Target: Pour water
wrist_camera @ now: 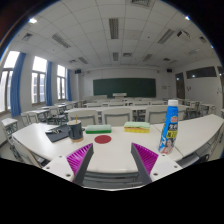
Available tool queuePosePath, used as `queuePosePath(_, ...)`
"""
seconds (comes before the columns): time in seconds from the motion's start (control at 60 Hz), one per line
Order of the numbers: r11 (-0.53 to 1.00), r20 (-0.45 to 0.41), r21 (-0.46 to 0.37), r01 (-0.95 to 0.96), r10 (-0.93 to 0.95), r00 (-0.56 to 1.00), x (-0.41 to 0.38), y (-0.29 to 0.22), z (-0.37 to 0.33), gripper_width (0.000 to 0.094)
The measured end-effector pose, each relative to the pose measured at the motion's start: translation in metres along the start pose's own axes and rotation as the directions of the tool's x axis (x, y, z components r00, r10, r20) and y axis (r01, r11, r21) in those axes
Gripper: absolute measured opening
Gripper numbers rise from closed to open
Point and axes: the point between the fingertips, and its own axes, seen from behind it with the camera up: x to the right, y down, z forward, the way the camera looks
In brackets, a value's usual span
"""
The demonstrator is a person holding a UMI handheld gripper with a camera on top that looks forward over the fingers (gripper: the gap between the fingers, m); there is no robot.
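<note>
Gripper (113, 158): its two fingers stand wide apart over the near edge of the white table (120, 150), holding nothing; the magenta pads (145, 160) face each other across bare tabletop.
Red disc (103, 139): lies flat on the table, just beyond the gap between the fingers.
Bottle (170, 127): upright, right of the red disc, beyond the right finger and apart from it; blue and red label, writing too small to read.
Yellow box (136, 128): behind the red disc, left of the bottle.
Green block (98, 129): behind the red disc, to its left.
Dark container (60, 132): far left of the red disc.
Blackboard (124, 87): on the far wall, behind rows of desks; no writing can be made out.
</note>
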Motion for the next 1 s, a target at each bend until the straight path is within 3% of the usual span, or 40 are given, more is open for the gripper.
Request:
queuePosePath(0.15, 1.000, -0.034, 0.014, -0.021, 0.021, 0.999, 0.035, 0.006, -0.001, 0.0819)
queuePosePath(0.45, 0.998, -0.292, 0.059, -0.033, 0.048, 0.955, 0.179, -0.008, 0.006, 0.0821)
queuePosePath(0.65, 0.999, -0.269, 0.039, -0.025, 0.034, 0.963, 0.222, -0.012, 0.077, 0.0821)
queuePosePath(0.767, 0.999, -0.305, 0.028, 0.017, -0.008, 0.952, 0.240, -0.012, 0.114, 0.0812)
queuePosePath(0.817, 1.000, -0.294, 0.007, 0.030, -0.027, 0.956, 0.237, -0.009, 0.122, 0.0725)
queuePosePath(0.833, 0.999, -0.291, -0.002, 0.034, -0.033, 0.956, 0.237, -0.006, 0.124, 0.0675)
queuePosePath(0.85, 0.999, -0.303, -0.001, 0.046, -0.045, 0.952, 0.241, -0.006, 0.126, 0.0568)
queuePosePath(1.0, 0.998, -0.316, 0.067, 0.011, 0.011, 0.949, 0.242, -0.008, 0.129, 0.0409)
